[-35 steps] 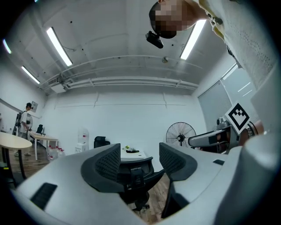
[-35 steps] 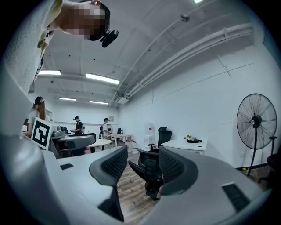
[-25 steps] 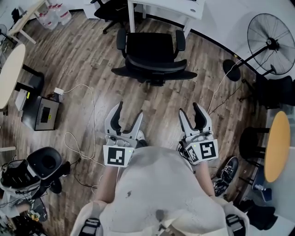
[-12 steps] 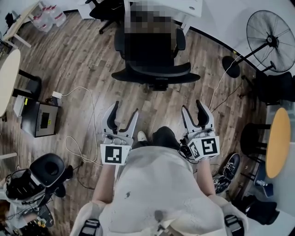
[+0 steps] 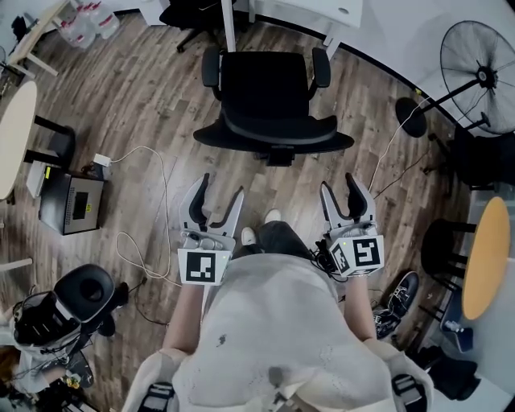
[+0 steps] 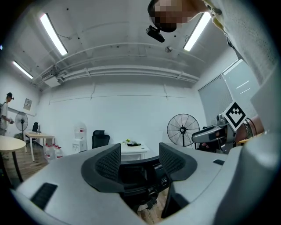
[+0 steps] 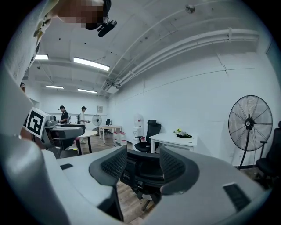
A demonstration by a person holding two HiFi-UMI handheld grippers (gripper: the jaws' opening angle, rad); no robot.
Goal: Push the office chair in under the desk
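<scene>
The left gripper and right gripper, both spread and empty, are carried closer to the black armrested office chair.

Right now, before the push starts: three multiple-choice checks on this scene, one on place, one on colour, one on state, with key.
1. Where is the office chair relative to the desk?
A) tucked fully under it
B) upright in front of it, not under it
C) tipped over beside it

2. What colour is the chair?
A) black
B) white
C) orange

3. The left gripper and right gripper are:
A) both clamped on the backrest
B) one shut on an armrest
C) both open, empty, short of the chair

Key: B, the whole seat shows in front of the desk; A, seat and backrest are black; C, each gripper view shows jaws apart with the chair beyond them.
</scene>
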